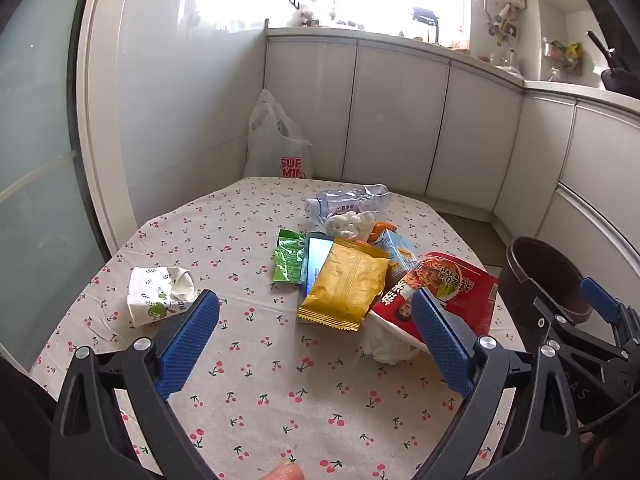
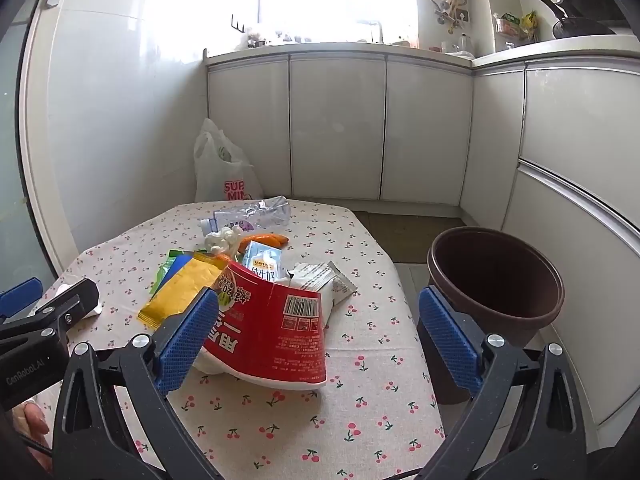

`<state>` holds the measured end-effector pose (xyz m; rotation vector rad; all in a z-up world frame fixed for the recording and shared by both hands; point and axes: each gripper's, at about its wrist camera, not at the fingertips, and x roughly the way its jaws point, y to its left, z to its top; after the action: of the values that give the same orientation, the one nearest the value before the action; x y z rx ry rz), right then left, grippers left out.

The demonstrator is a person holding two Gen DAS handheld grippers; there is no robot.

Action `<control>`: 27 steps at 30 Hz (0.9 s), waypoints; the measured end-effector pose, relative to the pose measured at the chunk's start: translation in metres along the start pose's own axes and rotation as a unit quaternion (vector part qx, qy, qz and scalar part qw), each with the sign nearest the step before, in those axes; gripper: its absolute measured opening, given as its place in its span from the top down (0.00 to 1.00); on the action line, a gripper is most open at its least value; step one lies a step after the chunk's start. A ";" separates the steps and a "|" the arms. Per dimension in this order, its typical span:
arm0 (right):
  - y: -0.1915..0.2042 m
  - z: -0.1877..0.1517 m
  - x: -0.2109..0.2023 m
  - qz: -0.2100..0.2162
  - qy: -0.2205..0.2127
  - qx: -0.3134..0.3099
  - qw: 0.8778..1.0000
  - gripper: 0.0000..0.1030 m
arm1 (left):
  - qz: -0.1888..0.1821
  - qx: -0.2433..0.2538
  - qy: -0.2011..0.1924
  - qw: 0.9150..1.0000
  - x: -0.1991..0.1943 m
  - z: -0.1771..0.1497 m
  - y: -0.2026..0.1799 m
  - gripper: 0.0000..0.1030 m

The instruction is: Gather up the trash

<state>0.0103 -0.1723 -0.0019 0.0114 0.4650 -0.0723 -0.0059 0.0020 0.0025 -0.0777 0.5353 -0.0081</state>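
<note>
A pile of trash lies on the cherry-print table (image 1: 256, 376): a red instant-noodle cup (image 1: 448, 288) on its side, a yellow snack packet (image 1: 348, 284), a green wrapper (image 1: 289, 258), a blue-white carton (image 1: 398, 254), a crushed clear bottle (image 1: 352, 200) and a crumpled paper cup (image 1: 160, 292) apart at the left. My left gripper (image 1: 316, 336) is open and empty above the table, short of the pile. My right gripper (image 2: 318, 340) is open, with the red noodle cup (image 2: 268, 328) between its fingers' line of sight. A brown bin (image 2: 496, 280) stands right of the table.
A white plastic shopping bag (image 1: 276, 140) stands on the floor beyond the table. White cabinets (image 2: 336, 128) and a counter run along the back and right. A white printed packet (image 2: 320, 280) lies behind the noodle cup. The right gripper's body shows at the left view's right edge (image 1: 580, 320).
</note>
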 end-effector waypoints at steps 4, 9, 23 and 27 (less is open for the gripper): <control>0.000 0.000 0.001 0.001 0.000 0.000 1.000 0.07 | 0.000 0.000 0.001 1.000 0.000 0.001 0.000 0.09; 0.000 -0.001 0.001 0.001 -0.003 0.001 1.000 0.07 | -0.001 -0.002 0.002 1.000 0.001 0.000 0.000 0.09; 0.000 -0.001 -0.001 0.002 -0.004 0.002 1.000 0.07 | -0.004 -0.005 0.000 1.000 0.001 -0.002 -0.001 0.09; 0.000 -0.001 -0.001 0.002 -0.004 0.002 1.000 0.07 | -0.004 -0.007 0.001 1.000 0.001 -0.003 -0.001 0.09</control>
<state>0.0090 -0.1720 -0.0027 0.0150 0.4571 -0.0694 -0.0063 0.0004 -0.0004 -0.0928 0.5381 -0.0126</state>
